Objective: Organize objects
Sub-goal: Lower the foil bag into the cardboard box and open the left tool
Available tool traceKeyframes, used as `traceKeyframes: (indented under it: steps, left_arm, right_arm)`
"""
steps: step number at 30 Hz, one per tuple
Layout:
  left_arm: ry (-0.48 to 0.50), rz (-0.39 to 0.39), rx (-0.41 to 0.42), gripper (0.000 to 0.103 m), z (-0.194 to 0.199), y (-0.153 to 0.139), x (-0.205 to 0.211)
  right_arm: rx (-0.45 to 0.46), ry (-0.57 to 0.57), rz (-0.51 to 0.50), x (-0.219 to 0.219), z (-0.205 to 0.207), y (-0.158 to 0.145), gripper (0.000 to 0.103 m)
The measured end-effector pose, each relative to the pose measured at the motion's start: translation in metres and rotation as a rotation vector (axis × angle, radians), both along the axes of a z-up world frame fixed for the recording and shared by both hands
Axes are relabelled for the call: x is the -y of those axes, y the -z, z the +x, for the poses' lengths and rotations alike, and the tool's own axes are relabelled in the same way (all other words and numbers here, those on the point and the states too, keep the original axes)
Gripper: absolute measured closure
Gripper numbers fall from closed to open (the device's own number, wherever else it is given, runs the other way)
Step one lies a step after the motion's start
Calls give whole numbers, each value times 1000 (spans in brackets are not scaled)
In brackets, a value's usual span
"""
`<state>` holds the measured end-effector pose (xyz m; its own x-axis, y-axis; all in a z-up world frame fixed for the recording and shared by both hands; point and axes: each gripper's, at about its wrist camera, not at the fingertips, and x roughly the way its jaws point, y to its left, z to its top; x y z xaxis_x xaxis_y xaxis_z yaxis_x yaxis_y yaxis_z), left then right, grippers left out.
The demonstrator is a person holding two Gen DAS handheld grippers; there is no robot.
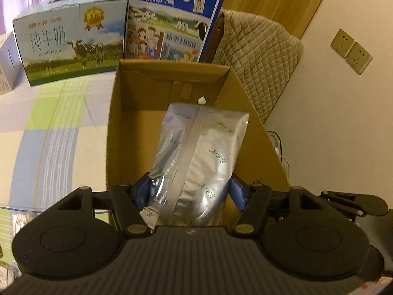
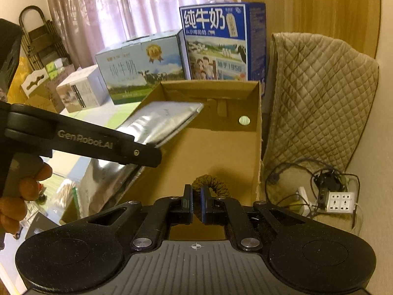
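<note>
The left gripper (image 1: 190, 191), clamped on the silver foil pouch (image 1: 199, 152) above the open cardboard box (image 1: 260, 132), should lower before letting go, while the right gripper (image 2: 195, 205) pinches a coiled brown hair tie (image 2: 213, 186) over the box's near edge.

The bed (image 1: 49, 127), under a checked sheet, carries an open cardboard box (image 1: 115, 132) straight ahead of the left fingers. Beyond it stand 2 milk cartons (image 1: 71, 46) (image 1: 172, 17); a small white box (image 1: 7, 64) sits far left of them.
</note>
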<state>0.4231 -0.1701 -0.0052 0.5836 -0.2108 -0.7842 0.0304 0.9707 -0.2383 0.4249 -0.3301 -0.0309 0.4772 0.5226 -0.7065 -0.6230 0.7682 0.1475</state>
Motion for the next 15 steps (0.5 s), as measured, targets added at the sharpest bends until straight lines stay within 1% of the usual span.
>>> traceKeyframes:
  steps: [1,3,5,6,7,9,11,12,15]
  left_arm:
    - [6,-2,-5,46,2,3,2]
    - [20,3,-10,59,5,7,5]
    - [24,2,-25,61,10,12,7]
    - [29,7,-32,58,12,15,9]
    - [37,22,-42,51,13,19,11]
    - [32,45,-56,44,12,25,12]
    - [34,56,-65,41,10,30,11]
    - [34,60,-70,37,10,31,11]
    - [29,72,-74,34,9,33,7]
  right_arm:
    - [-4,0,-3,1,1,1,100]
    - [-11,1,-7,1,4,4,101]
    - [-18,4,-11,3,6,6,101]
    - [-23,5,-12,3,8,7,101]
    - [-26,7,-13,3,8,8,100]
    - [-33,4,-16,3,10,9,100]
    - [-38,1,-17,3,11,10,100]
    - [-41,-3,-18,3,12,11,100]
    - [-39,-3,-34,1,12,14,100]
